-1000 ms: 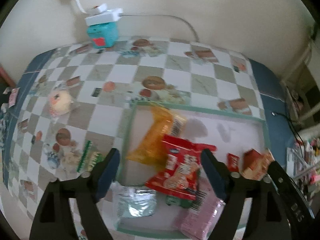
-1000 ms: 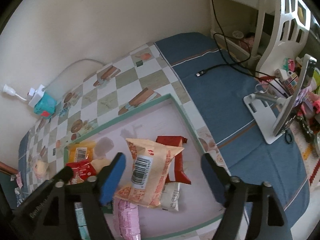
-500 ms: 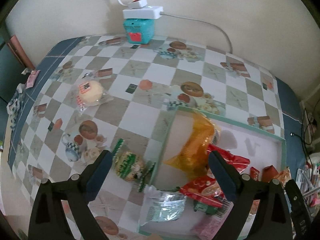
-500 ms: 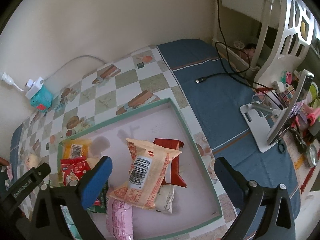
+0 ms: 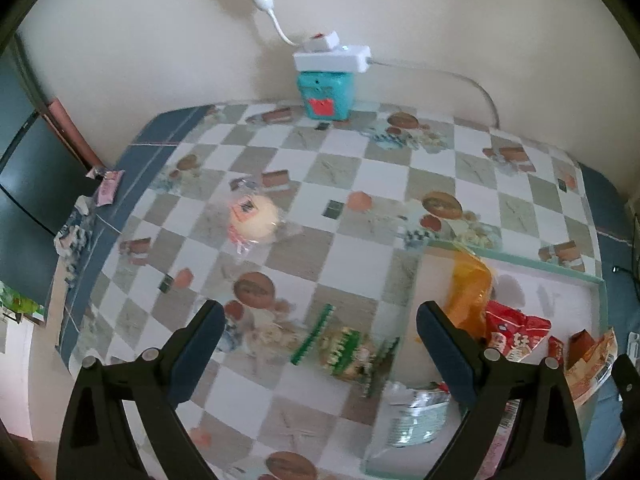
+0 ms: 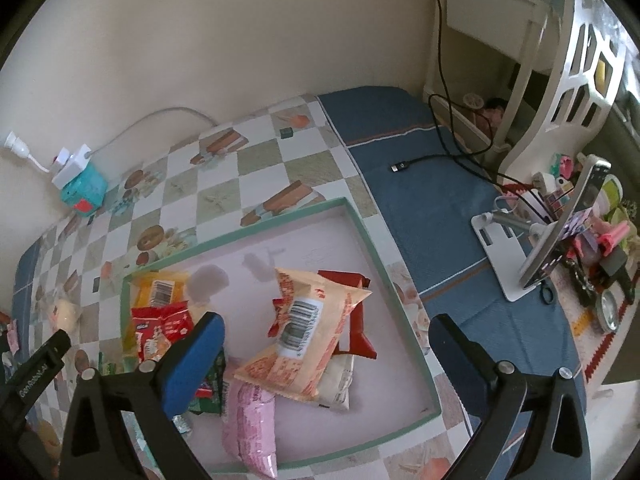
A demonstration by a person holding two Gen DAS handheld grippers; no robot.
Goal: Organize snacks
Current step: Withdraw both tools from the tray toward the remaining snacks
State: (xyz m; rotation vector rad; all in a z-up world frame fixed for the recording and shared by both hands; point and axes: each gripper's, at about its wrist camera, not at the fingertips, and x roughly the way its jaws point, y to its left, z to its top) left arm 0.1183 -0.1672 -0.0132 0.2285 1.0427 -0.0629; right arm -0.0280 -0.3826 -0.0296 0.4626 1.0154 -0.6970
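A teal-rimmed tray (image 6: 280, 220) on the checkered table holds several snack packets: a peach one with a barcode (image 6: 308, 336) on top, a red one (image 6: 356, 320) under it, a pink one (image 6: 250, 428), an orange one (image 6: 158, 290). My right gripper (image 6: 326, 332) hovers open above the peach packet without touching it. My left gripper (image 5: 320, 320) is open above the table left of the tray (image 5: 516, 258). A green-and-white packet (image 5: 344, 350) lies on the table below it, against the tray's left rim. A wrapped round bun (image 5: 252, 220) lies farther back on the table.
A teal box with a white power strip (image 5: 326, 96) stands at the wall. A phone stand (image 6: 560, 232) and small clutter sit to the right on the blue cloth, with a black cable (image 6: 404, 167). A pink wrapper (image 5: 108, 184) lies at the table's left edge.
My left gripper has swung left from over the tray's red packet to over the table and the green packet. My right gripper's jaws have widened and lifted slightly above the peach packet.
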